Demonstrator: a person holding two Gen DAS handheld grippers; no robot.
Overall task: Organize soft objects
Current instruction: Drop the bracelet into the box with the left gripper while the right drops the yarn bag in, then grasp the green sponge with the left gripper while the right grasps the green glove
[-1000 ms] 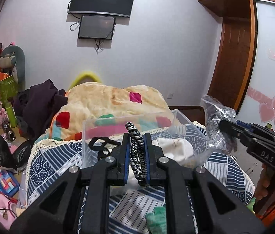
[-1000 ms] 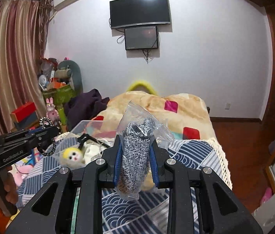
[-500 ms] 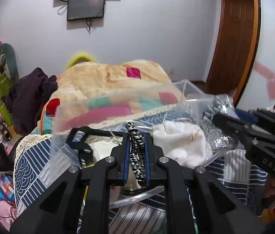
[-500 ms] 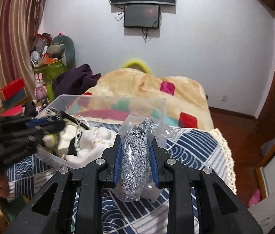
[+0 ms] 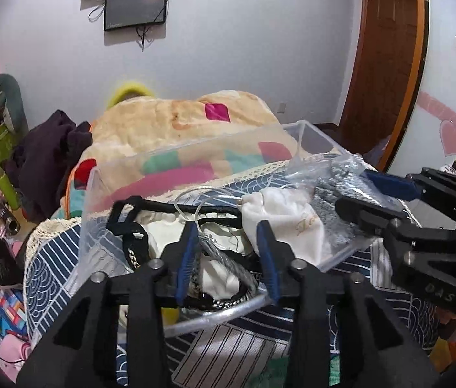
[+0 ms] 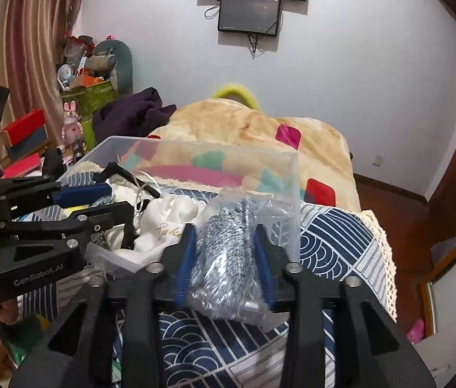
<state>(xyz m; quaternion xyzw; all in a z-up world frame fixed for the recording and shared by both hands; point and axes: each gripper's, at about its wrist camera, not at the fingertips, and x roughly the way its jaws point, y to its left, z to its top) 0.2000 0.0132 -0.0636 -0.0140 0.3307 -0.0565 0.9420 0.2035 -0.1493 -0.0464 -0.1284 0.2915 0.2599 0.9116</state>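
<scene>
Both grippers at the clear bin on the bed.

Left gripper (image 5: 228, 252): jaws spread wide, holding nothing, poised over the clear plastic bin (image 5: 98, 200) above a white pouch (image 5: 292, 216) and black strap (image 5: 124, 220) inside. Right gripper (image 6: 224, 258): blue pads pinch a bagged grey knit roll (image 6: 224, 245) at the bin's near right corner, over the blue patterned bedspread (image 6: 334, 245).

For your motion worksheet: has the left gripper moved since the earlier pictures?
Yes. The left gripper has moved forward and down over the clear bin, and its fingers have opened, releasing the braided cord.
</scene>
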